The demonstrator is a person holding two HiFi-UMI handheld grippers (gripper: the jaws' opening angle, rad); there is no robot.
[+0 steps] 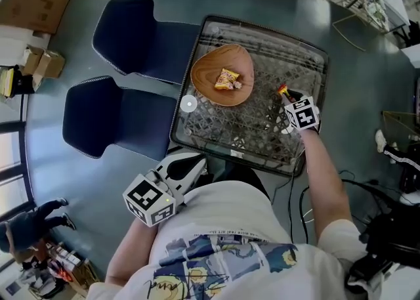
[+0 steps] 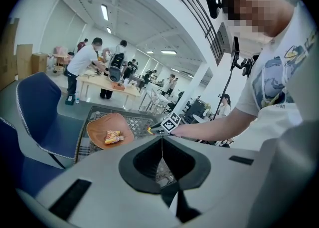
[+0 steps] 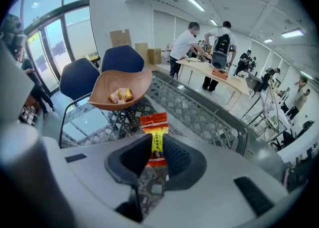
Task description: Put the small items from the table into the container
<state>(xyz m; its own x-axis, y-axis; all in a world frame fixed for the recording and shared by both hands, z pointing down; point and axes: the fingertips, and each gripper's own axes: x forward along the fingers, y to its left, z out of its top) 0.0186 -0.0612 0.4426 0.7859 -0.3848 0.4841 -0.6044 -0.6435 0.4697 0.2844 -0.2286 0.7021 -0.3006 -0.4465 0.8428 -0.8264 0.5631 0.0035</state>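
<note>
Both grippers had their jaws drawn in. The right gripper (image 3: 153,144) pinched a red-and-yellow packet (image 3: 155,127) over the mesh table (image 1: 262,128), short of the bowl (image 1: 209,90) with a snack (image 1: 227,80) in it. The left gripper (image 2: 162,139) was closed on nothing by the person's waist. Only the head view showed a white disc (image 1: 188,103) beside the bowl.

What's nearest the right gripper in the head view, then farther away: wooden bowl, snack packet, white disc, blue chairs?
1. Snack packet, pinched in the right gripper.
2. Wooden bowl, to its left.
3. White disc, by the bowl's lower left.
4. Blue chairs, farthest left.
</note>
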